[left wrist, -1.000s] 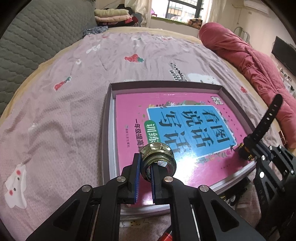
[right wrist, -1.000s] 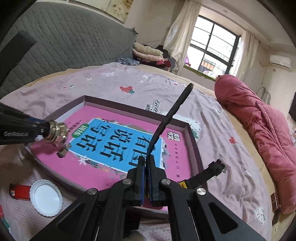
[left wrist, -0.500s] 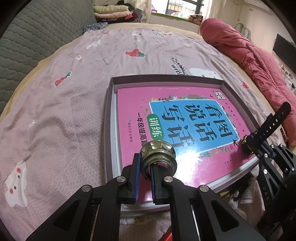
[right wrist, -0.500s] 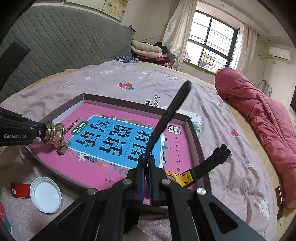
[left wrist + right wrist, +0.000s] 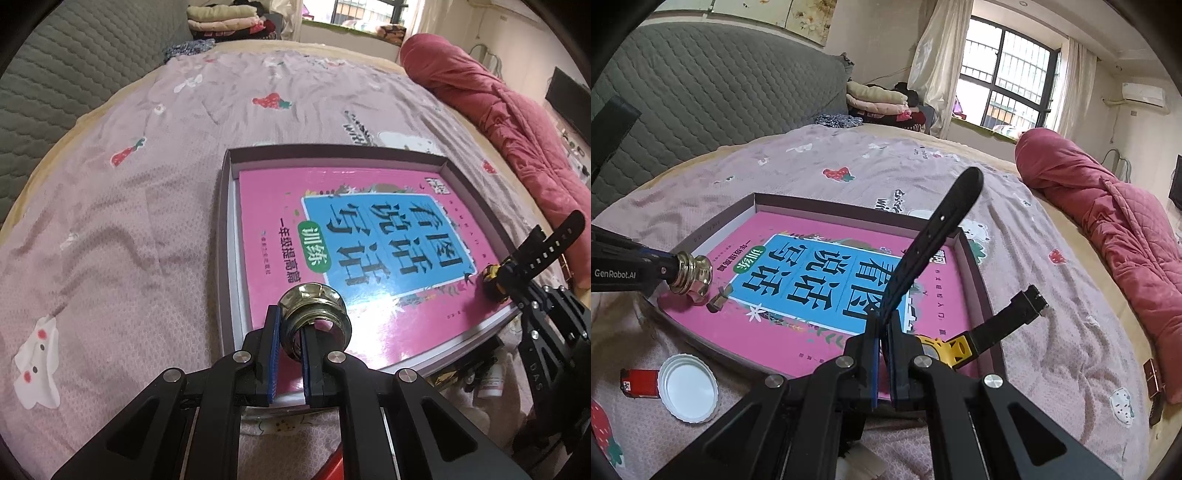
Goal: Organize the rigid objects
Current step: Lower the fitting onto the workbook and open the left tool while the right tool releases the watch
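Observation:
A shallow dark-rimmed box (image 5: 226,206) lies on the bed with a pink and blue book (image 5: 369,229) inside it. My left gripper (image 5: 290,328) is shut on the rim of a brass nut fitting (image 5: 314,310), held just over the book's near left corner; the same brass fitting (image 5: 692,271) shows at the left in the right wrist view. My right gripper (image 5: 884,326) is shut on the black strap (image 5: 938,236) of a yellow and black watch (image 5: 945,345), whose case sits over the book's near right corner. The watch (image 5: 495,277) also appears in the left wrist view.
A white jar lid (image 5: 687,387) and a red lighter (image 5: 637,382) lie on the pink bedsheet (image 5: 110,221) in front of the box. A rolled red quilt (image 5: 1108,221) runs along the right side. A grey padded headboard (image 5: 701,92) and folded clothes (image 5: 875,99) stand beyond.
The watch has come down from above the box's right rim onto the book's near right corner. The brass fitting sits slightly lower over the book.

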Available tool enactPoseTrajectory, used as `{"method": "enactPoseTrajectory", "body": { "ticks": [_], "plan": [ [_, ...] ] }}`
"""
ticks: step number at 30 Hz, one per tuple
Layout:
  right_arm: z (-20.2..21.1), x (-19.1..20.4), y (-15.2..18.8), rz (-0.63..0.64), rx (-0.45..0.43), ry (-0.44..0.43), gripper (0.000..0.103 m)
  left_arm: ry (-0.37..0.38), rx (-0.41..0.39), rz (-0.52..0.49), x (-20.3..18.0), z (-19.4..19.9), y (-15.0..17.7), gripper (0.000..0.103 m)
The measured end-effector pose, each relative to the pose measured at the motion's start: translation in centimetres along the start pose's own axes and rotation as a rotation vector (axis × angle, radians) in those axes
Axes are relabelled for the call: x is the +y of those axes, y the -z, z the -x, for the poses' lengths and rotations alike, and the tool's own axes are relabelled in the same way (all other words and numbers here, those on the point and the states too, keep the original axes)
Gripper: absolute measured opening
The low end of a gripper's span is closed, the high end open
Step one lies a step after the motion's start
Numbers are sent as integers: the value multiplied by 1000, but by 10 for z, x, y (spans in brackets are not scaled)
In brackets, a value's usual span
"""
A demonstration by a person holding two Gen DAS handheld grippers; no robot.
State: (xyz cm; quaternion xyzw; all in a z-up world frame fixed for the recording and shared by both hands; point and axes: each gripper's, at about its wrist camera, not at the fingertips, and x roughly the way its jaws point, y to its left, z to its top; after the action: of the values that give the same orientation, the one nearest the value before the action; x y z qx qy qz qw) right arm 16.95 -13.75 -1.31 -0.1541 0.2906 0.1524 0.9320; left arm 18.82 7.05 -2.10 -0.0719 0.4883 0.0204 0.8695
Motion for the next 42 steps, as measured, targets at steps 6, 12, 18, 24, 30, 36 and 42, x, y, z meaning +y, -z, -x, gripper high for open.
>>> {"method": "enactPoseTrajectory", "body": {
  "ticks": [6, 12, 18, 24, 30, 36, 42],
  "plan": [
    [2, -1, 1, -3, -3, 1, 4, 3, 6, 8, 1, 0, 0, 10],
    [6, -1, -1, -5, -20, -2, 4, 10, 9, 7, 1, 0, 0, 10],
    [8, 2, -1, 11, -27, 2, 5, 20, 16, 15, 2, 1, -1, 11],
    [12, -3, -3, -7, -36, 6, 24, 21, 15, 5, 0, 1, -1, 15],
    [14, -8, -3, -23, -42, 11, 26, 25, 8, 10, 1, 1, -2, 20],
    [18, -11, -6, -28, -54, 21, 26, 19, 5, 28, 4, 2, -4, 23],
    [22, -15, -10, -47, -66, 18, 26, 32, -8, 39, 7, 5, -6, 37]
  ]
}}
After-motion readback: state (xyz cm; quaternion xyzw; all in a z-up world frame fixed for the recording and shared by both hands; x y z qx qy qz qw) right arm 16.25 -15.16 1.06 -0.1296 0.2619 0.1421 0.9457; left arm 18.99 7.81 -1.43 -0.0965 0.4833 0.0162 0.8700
